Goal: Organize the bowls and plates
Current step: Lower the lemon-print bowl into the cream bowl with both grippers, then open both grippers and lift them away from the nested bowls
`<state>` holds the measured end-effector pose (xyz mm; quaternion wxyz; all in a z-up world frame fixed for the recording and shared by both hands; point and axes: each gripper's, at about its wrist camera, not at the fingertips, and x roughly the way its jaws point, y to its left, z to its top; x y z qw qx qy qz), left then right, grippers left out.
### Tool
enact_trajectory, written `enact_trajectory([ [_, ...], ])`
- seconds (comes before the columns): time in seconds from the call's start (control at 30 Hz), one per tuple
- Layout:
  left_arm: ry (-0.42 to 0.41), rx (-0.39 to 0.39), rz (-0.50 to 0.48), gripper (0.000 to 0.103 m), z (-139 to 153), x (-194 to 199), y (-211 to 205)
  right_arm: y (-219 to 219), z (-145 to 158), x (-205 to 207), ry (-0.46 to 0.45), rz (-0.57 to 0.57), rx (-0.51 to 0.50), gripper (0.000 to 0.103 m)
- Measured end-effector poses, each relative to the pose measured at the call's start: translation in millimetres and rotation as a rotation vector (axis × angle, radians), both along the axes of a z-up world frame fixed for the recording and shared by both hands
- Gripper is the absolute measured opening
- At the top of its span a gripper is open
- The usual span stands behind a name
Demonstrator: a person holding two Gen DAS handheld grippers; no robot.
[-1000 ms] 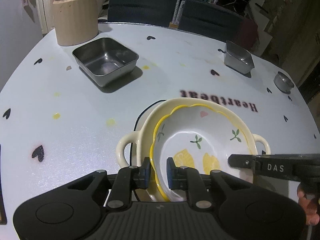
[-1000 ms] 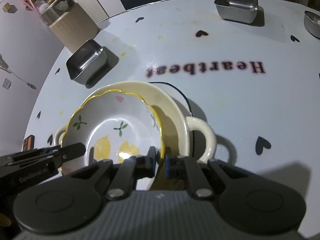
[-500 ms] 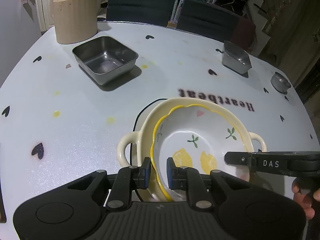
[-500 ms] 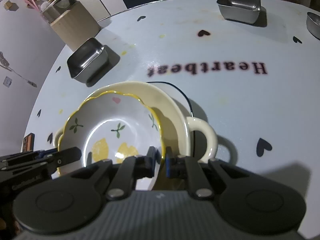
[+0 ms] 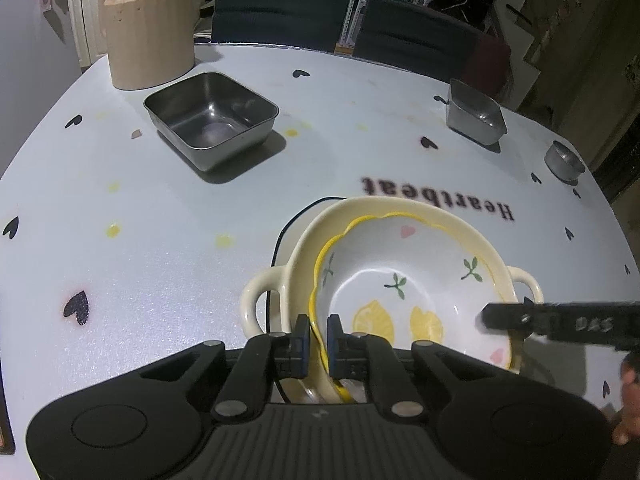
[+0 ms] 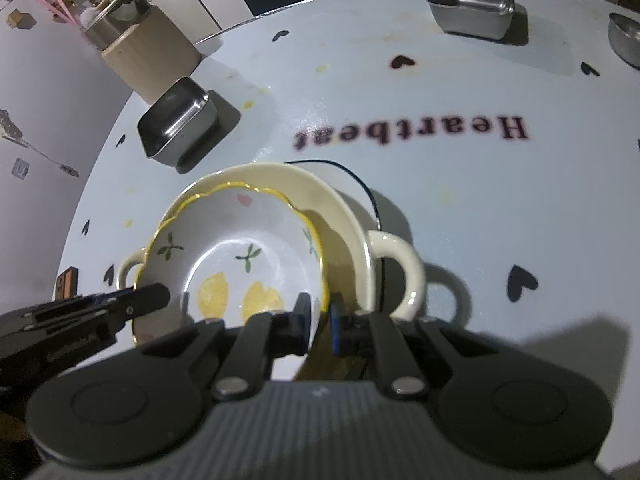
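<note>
A white lemon-print bowl (image 5: 400, 272) with a scalloped yellow rim sits tilted inside a cream two-handled bowl (image 5: 400, 206), which rests on a dark-rimmed plate (image 5: 296, 216). My left gripper (image 5: 318, 334) has the lemon bowl's near-left rim between its pads, and its jaws are closing on it. In the right wrist view, my right gripper (image 6: 320, 316) is shut on the opposite rim of the lemon bowl (image 6: 240, 240), just inside the cream bowl (image 6: 340, 216). Each gripper's black finger shows in the other's view.
On the white heart-print table stand a square steel tray (image 5: 212, 120), a smaller steel tray (image 5: 474, 114), a small round steel cup (image 5: 564, 160) and a beige canister (image 5: 148, 40). Dark chairs (image 5: 280, 12) line the far edge. A phone (image 6: 66, 284) lies at the left edge.
The left jaws have narrowed onto the lemon bowl's rim. The lemon bowl has settled slightly lower inside the cream bowl. Both hands have stayed nearly in place.
</note>
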<state>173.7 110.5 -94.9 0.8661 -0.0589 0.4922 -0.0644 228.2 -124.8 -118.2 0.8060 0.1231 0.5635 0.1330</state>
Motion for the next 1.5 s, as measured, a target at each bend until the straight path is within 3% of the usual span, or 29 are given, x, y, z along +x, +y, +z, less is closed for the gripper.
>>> enact_trajectory([
  [0.37, 0.005, -0.003, 0.008, 0.009, 2, 0, 1, -1, 5, -4, -0.034, 0.02, -0.006, 0.012],
  [0.47, -0.031, 0.002, 0.01, 0.009, 11, -3, 3, -1, 5, -3, -0.042, 0.025, -0.008, 0.011],
  [0.6, -0.101, -0.067, 0.007, 0.009, 31, -13, 9, 0, 5, -4, -0.045, 0.028, -0.01, 0.011],
  [0.83, -0.083, -0.016, -0.012, 0.01, 27, -11, 3, 0, 4, -4, -0.043, 0.026, -0.009, 0.011],
  [1.0, -0.093, -0.023, -0.017, 0.011, 30, -12, 3, 0, 14, -7, -0.083, 0.026, -0.023, 0.011],
  [1.07, -0.104, -0.026, -0.016, 0.016, 33, -13, 3, 0, 20, -10, -0.11, 0.031, -0.024, 0.011],
  [1.2, -0.15, -0.032, -0.01, 0.042, 45, -15, 3, -2, 39, -19, -0.184, 0.048, 0.01, 0.014],
  [1.23, -0.164, -0.033, -0.006, 0.053, 48, -15, 3, -3, 45, -21, -0.207, 0.048, 0.027, 0.014],
  [1.27, -0.179, -0.035, 0.001, 0.06, 52, -14, 4, -4, 51, -23, -0.228, 0.048, 0.041, 0.017],
  [1.3, -0.194, -0.035, 0.006, 0.075, 55, -13, 5, -5, 57, -24, -0.251, 0.049, 0.059, 0.022],
  [1.33, -0.216, -0.03, 0.015, 0.086, 58, -12, 7, -7, 63, -25, -0.28, 0.044, 0.077, 0.039],
  [1.37, -0.236, -0.023, 0.024, 0.089, 62, -11, 8, -7, 68, -25, -0.31, 0.033, 0.091, 0.059],
  [1.4, -0.256, -0.017, 0.039, 0.093, 65, -9, 10, -7, 73, -25, -0.339, 0.025, 0.095, 0.071],
  [1.5, -0.275, -0.013, 0.093, 0.1, 70, 2, 21, -3, 81, -21, -0.411, 0.014, 0.085, 0.089],
])
